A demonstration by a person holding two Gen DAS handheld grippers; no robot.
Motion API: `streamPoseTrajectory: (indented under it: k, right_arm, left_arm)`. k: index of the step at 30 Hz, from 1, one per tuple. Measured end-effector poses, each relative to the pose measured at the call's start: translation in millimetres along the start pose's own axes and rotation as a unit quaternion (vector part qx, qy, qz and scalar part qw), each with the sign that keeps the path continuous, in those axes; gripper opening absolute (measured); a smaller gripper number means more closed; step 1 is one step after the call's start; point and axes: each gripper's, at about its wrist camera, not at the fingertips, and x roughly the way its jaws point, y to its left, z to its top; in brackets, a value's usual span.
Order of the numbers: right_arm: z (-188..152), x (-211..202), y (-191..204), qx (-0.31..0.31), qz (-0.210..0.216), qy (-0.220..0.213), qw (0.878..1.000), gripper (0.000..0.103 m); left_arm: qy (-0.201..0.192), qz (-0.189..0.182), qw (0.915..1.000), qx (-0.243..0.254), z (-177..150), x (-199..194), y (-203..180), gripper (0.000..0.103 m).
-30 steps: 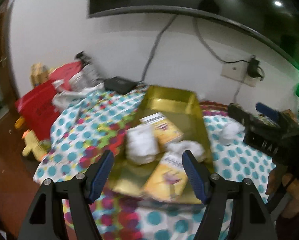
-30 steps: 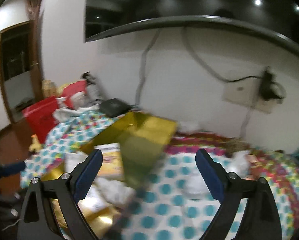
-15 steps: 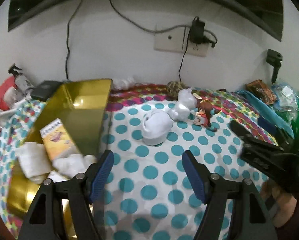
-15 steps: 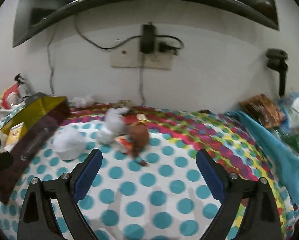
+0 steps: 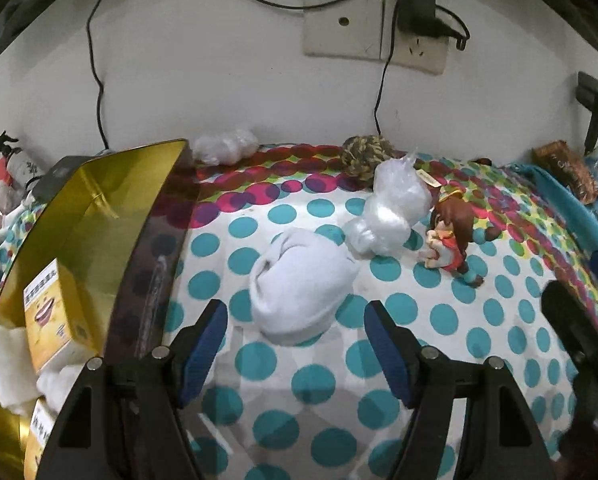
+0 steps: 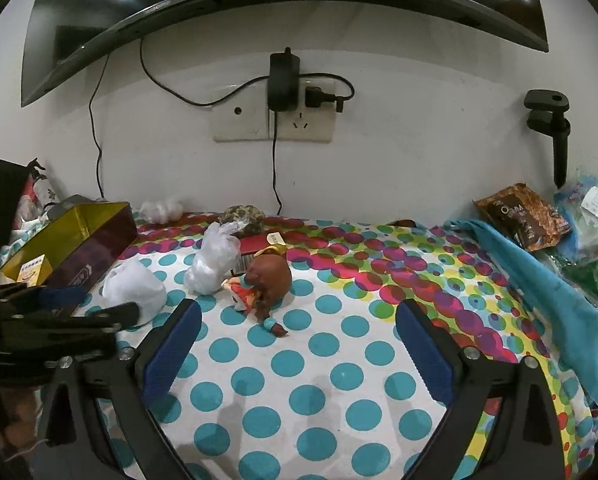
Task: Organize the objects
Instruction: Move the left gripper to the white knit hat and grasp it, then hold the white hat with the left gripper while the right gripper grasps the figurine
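A rolled white sock point(image 5: 299, 280) lies on the dotted cloth, just ahead of my open, empty left gripper point(image 5: 295, 344); it also shows in the right wrist view point(image 6: 135, 288). Behind it lie a clear plastic bag point(image 5: 391, 216) and a brown-haired doll point(image 5: 451, 236), also in the right wrist view point(image 6: 267, 280). A gold box point(image 5: 99, 216) on the left holds yellow cartons point(image 5: 51, 316) and white cloths. My right gripper point(image 6: 299, 344) is open and empty, short of the doll.
A yarn ball point(image 5: 367, 152) and a small white bag point(image 5: 227, 144) lie against the wall. A blue cloth point(image 6: 539, 280), a brown snack packet point(image 6: 523, 216) and plastic bags sit at the right. Cables hang from the wall socket point(image 6: 275, 120).
Both views have swung right, away from the gold box and toward the sock, bag and doll. My left gripper has closed in on the white sock. Both grippers stay open.
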Motion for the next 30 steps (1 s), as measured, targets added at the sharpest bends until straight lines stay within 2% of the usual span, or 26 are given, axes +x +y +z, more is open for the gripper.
streamPoseTrajectory:
  k: [7,14,17,18,19,20,26,30]
  right_arm:
    - [-0.3,6.4,-4.4,0.011,0.006,0.014,1.000,0.099]
    - [-1.0,6.5,-2.5,0.008,0.006,0.015,1.000,0.099]
    - [-1.8,7.8,-1.8,0.010,0.005,0.018,1.000,0.099]
    - [-2.0,8.0,-1.4,0.010,0.004,0.018,1.000,0.099]
    - [-2.0,8.3,-1.4,0.010,0.005,0.018,1.000,0.099]
    - [-2.1,8.1,-1.4,0.010,0.003,0.018,1.000,0.099]
    - [-2.9,10.0,-3.2,0.014,0.003,0.022,1.000,0.099]
    - [-3.6,10.7,-3.9,0.014,0.005,0.025,1.000,0.099]
  left_arm:
    - [0.003,0.019,0.9998,0.003,5.4,16.5,-1.3,0.073]
    - [-0.008,0.005,0.9999,0.009,5.9,15.1,-5.2,0.073]
    - [0.000,0.000,1.0000,0.002,7.2,18.0,-2.3,0.073]
    - [0.005,0.000,1.0000,-0.002,7.7,19.9,-1.0,0.066]
    - [0.008,-0.001,1.0000,-0.004,8.0,20.9,0.2,0.054]
    - [0.008,-0.005,0.9999,-0.005,8.0,21.2,0.6,0.051]
    - [-0.031,-0.008,0.9995,0.004,6.1,4.2,-3.8,0.047]
    - [-0.056,0.009,0.9984,0.009,5.0,-5.3,-6.7,0.047]
